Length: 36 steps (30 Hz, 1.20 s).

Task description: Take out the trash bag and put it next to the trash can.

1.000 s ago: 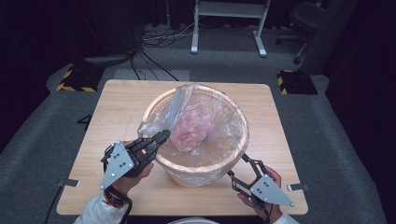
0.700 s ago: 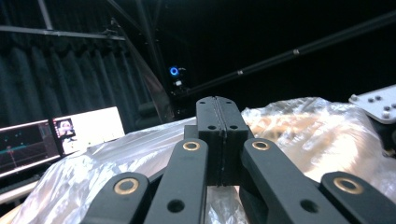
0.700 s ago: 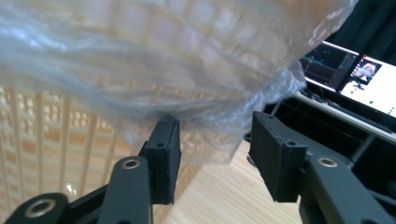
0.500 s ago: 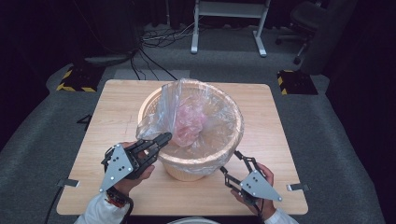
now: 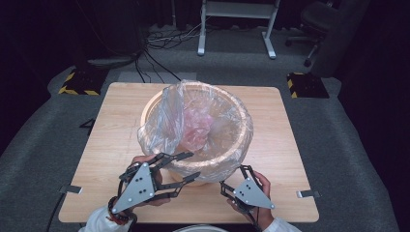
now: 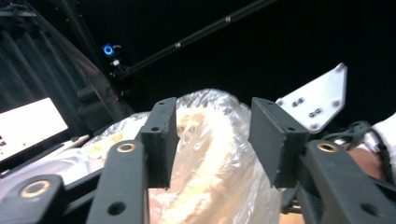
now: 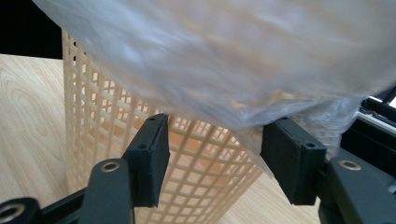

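Note:
A round peach lattice basket [image 5: 220,166] stands mid-table, lined with a clear plastic bag [image 5: 164,123] folded over its rim; something pink [image 5: 196,128] lies inside. My left gripper [image 5: 193,166] is open at the basket's near left side, its jaws either side of the bag-covered rim [image 6: 210,140]. My right gripper [image 5: 231,178] is open low at the near right of the basket. In the right gripper view its jaws [image 7: 215,135] frame the lattice wall [image 7: 196,158], with the bag's edge [image 7: 261,93] hanging just above them.
The wooden table [image 5: 116,140] has bare room left, right and behind the basket. The right gripper's grey plate [image 6: 317,100] and a hand show in the left gripper view. A chair [image 5: 321,19] and a desk frame [image 5: 237,29] stand on the floor beyond.
Both grippers have moved inward toward the basket's near side. The bag's left flap now stands higher, and the basket sits slightly farther left.

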Available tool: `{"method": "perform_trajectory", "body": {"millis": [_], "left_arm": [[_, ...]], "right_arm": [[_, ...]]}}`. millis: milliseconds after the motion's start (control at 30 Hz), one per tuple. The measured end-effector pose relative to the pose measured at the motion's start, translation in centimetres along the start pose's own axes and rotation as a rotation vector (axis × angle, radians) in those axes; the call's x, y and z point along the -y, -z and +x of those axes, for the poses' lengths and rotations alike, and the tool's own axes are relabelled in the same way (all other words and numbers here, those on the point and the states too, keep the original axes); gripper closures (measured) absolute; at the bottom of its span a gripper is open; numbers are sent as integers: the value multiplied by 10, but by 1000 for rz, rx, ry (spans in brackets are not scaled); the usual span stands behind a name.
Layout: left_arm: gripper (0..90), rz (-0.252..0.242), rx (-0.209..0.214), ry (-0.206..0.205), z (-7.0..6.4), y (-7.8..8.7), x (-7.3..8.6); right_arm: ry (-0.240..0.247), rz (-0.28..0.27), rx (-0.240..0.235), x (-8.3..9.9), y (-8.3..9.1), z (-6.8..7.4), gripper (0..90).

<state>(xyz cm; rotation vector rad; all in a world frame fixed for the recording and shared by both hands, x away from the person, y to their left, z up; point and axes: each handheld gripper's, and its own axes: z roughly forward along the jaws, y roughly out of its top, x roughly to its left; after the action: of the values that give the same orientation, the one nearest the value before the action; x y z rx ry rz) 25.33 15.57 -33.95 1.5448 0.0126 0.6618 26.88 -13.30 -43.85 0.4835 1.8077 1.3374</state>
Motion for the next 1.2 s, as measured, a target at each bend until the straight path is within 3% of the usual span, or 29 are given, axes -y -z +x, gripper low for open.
{"method": "perform_trajectory", "body": {"millis": [100,167,233,367,467,500,567,667,767,867,1033,1133,1200], "left_arm": [[416,-38,-77,15,0,23,0],[404,-34,-119,24,3,40,2],[395,3,-189,18,8,55,7],[376,73,-302,45,25,76,23],[374,115,-293,131,38,81,35],[358,129,-293,136,40,80,39],[359,164,-292,122,39,77,44],[387,163,-293,86,35,72,42],[380,138,-275,92,32,70,38],[367,134,-255,86,27,69,33],[369,117,-195,84,18,63,23],[460,116,-198,77,16,60,22],[579,109,-199,71,14,58,20]], "right_arm": [[-4,-16,12,1,5,-5,425],[9,-47,38,-2,12,-8,422],[43,-77,69,-7,19,-10,420],[95,-134,161,-17,27,-12,415],[132,-162,217,-21,31,-14,415],[144,-162,241,-23,32,-15,417],[147,-206,256,-27,36,-20,454],[184,-253,273,-30,42,-24,522],[214,-257,256,-36,41,-29,592],[213,-258,232,-42,38,-35,700],[180,-258,196,-50,33,-45,850],[164,-264,184,-55,30,-46,880],[132,-286,183,-60,31,-49,879]]}}
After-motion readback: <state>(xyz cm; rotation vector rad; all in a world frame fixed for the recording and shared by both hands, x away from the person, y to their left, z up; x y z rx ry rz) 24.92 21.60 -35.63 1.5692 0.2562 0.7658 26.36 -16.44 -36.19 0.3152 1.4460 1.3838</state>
